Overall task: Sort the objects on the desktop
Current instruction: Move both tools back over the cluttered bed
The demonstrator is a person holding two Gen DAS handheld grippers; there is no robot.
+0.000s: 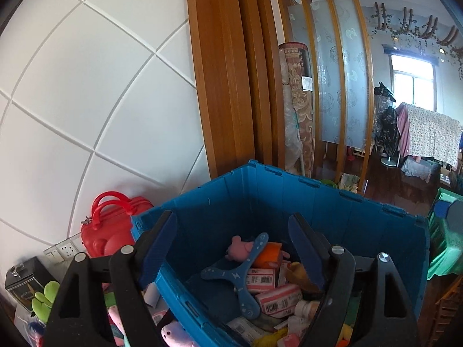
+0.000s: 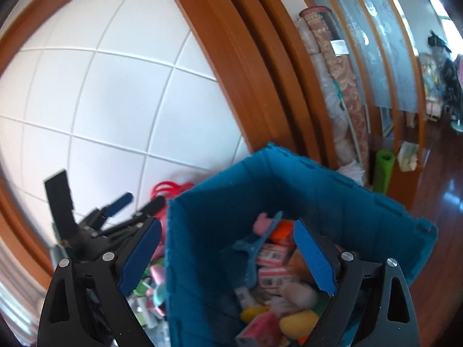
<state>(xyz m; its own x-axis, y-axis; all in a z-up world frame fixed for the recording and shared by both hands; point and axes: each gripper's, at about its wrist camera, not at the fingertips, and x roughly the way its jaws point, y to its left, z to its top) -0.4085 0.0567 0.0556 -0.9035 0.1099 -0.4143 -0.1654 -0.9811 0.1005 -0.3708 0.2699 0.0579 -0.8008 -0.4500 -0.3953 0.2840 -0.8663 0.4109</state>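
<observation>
A blue plastic crate (image 1: pixel 318 202) stands in front of me, full of small items: a blue three-armed boomerang (image 1: pixel 237 274), a pink pig toy (image 1: pixel 238 248), an orange item (image 1: pixel 267 256) and pink barcode boxes (image 1: pixel 277 296). My left gripper (image 1: pixel 234 231) is open and empty, its fingers astride the crate's near left wall. My right gripper (image 2: pixel 227 237) is open and empty over the same crate (image 2: pixel 332 202), where the boomerang (image 2: pixel 251 248) also shows. The left gripper (image 2: pixel 133 201) appears at the left of the right wrist view.
A red toy suitcase (image 1: pixel 111 231) stands left of the crate against the white tiled wall (image 1: pixel 86 101). Small plush and pink items (image 1: pixel 170 334) lie beside the crate. A wooden door frame (image 1: pixel 225 72), rolled carpets (image 1: pixel 298 101) and a green roll (image 2: pixel 383 170) stand behind.
</observation>
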